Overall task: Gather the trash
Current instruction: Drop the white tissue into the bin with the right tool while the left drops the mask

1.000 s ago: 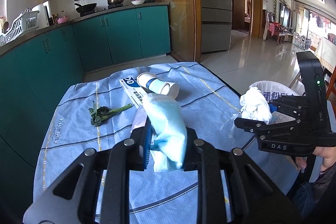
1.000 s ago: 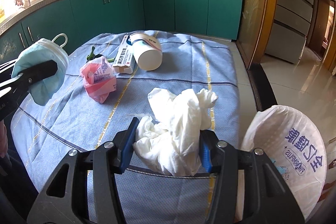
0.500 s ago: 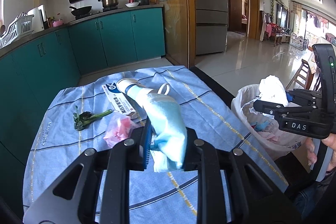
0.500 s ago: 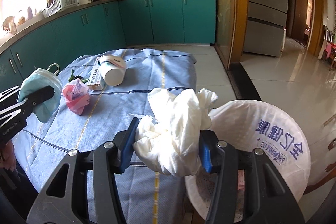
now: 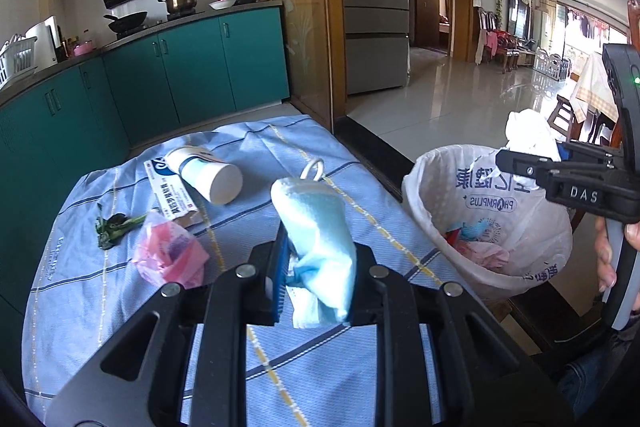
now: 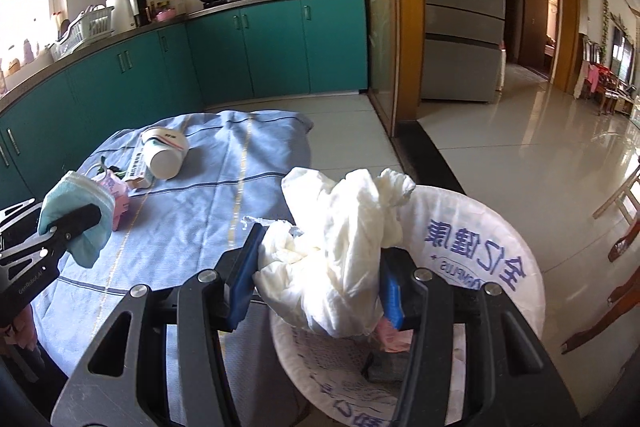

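Observation:
My left gripper (image 5: 316,275) is shut on a light blue face mask (image 5: 320,239), held above the blue tablecloth (image 5: 280,155). My right gripper (image 6: 316,279) is shut on a crumpled white tissue wad (image 6: 336,243) and hangs over the mouth of the bin lined with a white printed bag (image 6: 480,251). The left wrist view shows that bin (image 5: 480,211) past the table's right edge, with the right gripper (image 5: 532,155) and its tissue (image 5: 528,131) above its rim. On the table lie a pink wrapper (image 5: 172,255), a white paper cup (image 5: 208,171) on its side, a printed box (image 5: 168,195) and a green vegetable scrap (image 5: 114,225).
Teal kitchen cabinets (image 5: 192,67) run behind and to the left of the table. A steel fridge (image 5: 376,15) and a wooden door frame (image 5: 324,27) stand at the back. Tiled floor (image 6: 520,147) opens to the right of the bin. Trash lies inside the bin (image 5: 480,247).
Both grippers have swung to the right, towards the bin. The right gripper with its tissue went from above the table to above the bin's mouth. The left still holds the mask.

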Demonstrator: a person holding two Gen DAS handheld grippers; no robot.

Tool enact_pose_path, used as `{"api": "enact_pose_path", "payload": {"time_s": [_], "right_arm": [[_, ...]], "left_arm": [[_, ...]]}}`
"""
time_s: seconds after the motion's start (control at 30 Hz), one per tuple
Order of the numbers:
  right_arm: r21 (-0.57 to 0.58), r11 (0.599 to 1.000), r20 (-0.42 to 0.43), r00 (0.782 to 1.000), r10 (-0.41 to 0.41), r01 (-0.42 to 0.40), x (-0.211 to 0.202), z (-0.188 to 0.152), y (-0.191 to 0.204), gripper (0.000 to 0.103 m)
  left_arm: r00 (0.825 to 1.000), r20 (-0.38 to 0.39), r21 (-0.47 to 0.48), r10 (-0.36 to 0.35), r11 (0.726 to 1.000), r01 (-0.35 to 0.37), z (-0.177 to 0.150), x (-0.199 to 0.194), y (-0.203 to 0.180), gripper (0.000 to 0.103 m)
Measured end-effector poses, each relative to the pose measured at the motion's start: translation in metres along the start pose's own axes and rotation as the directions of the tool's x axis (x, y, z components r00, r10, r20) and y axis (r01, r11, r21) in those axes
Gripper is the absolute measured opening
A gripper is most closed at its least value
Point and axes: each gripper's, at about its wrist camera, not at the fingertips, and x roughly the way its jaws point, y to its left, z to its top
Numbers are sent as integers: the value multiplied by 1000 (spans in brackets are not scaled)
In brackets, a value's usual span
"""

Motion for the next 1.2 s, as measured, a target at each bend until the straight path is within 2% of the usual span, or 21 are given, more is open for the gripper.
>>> {"api": "enact_pose_path", "payload": {"time_s": [0.1, 0.23, 0.37, 0.5, 0.57, 0.7, 0.77, 0.8, 0.83, 0.9, 1.0, 1.07, 1.2], "right_arm": [[26, 999, 3, 1000, -30, 30, -6, -2, -16, 52], [58, 996, 15, 998, -67, 66, -15, -5, -36, 52], [114, 988, 30, 994, -106, 102, -25, -5, -58, 52], [155, 977, 17, 988, -154, 149, -25, -8, -78, 52], [164, 971, 1, 985, -173, 171, -21, -10, -85, 52], [156, 966, -14, 978, -206, 206, -18, -14, -90, 52], [154, 963, -20, 975, -220, 220, -17, -15, -93, 52], [157, 962, -26, 975, -223, 224, -17, -16, -95, 52], [162, 960, -32, 974, -224, 226, -16, -17, -96, 52], [174, 958, -50, 973, -225, 230, -13, -18, -99, 54], [173, 955, -76, 970, -231, 241, -6, -19, -97, 61], [167, 957, -73, 971, -228, 237, -4, -19, -92, 70], [170, 955, -43, 970, -237, 241, -4, -14, -80, 80]], "left_arm": [[1000, -7, 17, -16, 1000, 16, -1, 5, -11, 22], [991, -56, 30, -121, 992, 123, -1, 20, -34, 22], [986, -62, 95, -155, 982, 161, 4, 37, -63, 22], [970, -94, 93, -223, 968, 232, 8, 59, -91, 22], [964, -85, 117, -253, 958, 261, 12, 65, -108, 22], [937, -97, 151, -335, 926, 346, 19, 74, -143, 26], [921, -128, 169, -369, 907, 387, 15, 83, -159, 44], [913, -155, 181, -378, 898, 402, 11, 88, -168, 71], [913, -161, 190, -375, 896, 401, 7, 89, -172, 77], [915, -168, 214, -367, 892, 397, -1, 88, -175, 77], [938, -145, 236, -316, 909, 343, -1, 83, -169, 77], [943, -117, 212, -310, 920, 329, 5, 74, -153, 77], [953, -64, 123, -298, 945, 304, 15, 58, -111, 81]]}}
